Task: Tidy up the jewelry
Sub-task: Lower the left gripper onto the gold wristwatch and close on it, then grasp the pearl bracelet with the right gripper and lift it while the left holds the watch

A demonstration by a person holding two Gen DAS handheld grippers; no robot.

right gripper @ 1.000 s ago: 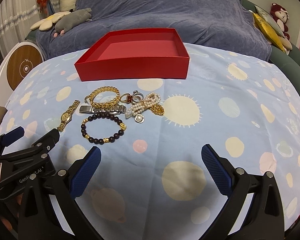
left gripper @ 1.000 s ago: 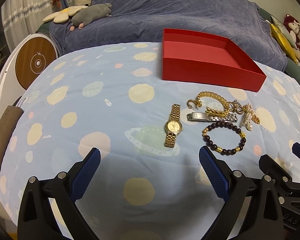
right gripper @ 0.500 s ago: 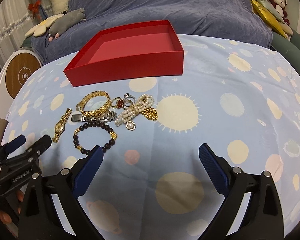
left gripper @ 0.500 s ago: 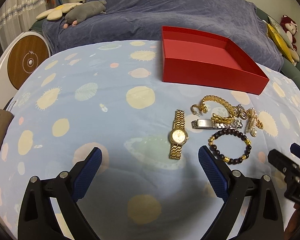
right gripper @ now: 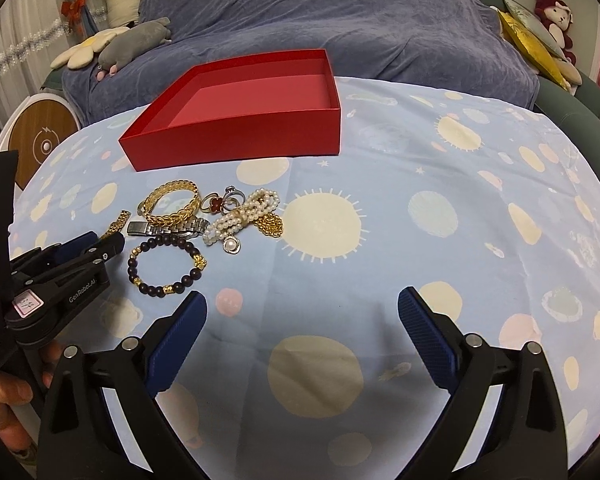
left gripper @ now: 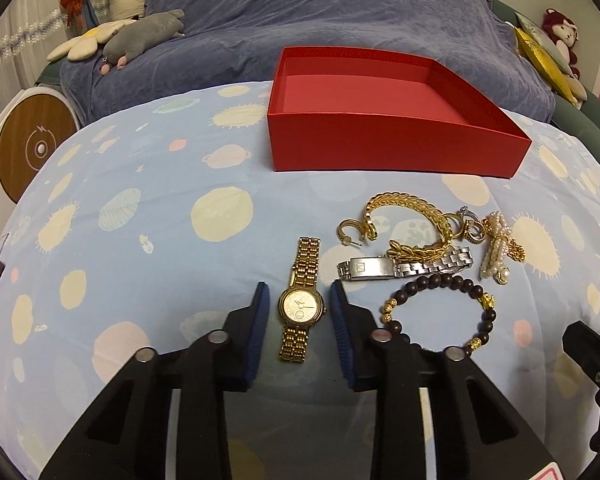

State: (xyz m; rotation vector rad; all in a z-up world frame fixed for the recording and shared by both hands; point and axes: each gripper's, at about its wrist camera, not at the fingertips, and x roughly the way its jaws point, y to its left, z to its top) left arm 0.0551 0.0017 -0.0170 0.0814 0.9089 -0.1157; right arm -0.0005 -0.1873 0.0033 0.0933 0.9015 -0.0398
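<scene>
Your left hand-held gripper [left gripper: 298, 312] is closing around the gold watch [left gripper: 301, 304], pads not yet pressing. Right hand-held gripper [right gripper: 302, 316] stands wide, empty, over bare worktop [right gripper: 440, 208]. The red box [left gripper: 380, 148] sits beyond the jewelry pile [left gripper: 428, 240]; the watch is mostly hidden in the right view.

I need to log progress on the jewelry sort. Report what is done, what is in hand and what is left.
Done: nothing; the red box is empty.
In hand: the left gripper is closing around the gold watch, pads not yet pressing it. The right gripper hangs open over bare cloth.
Left: gold bangle, silver watch, bead bracelet, pearls and rings all lie outside the box.
</scene>
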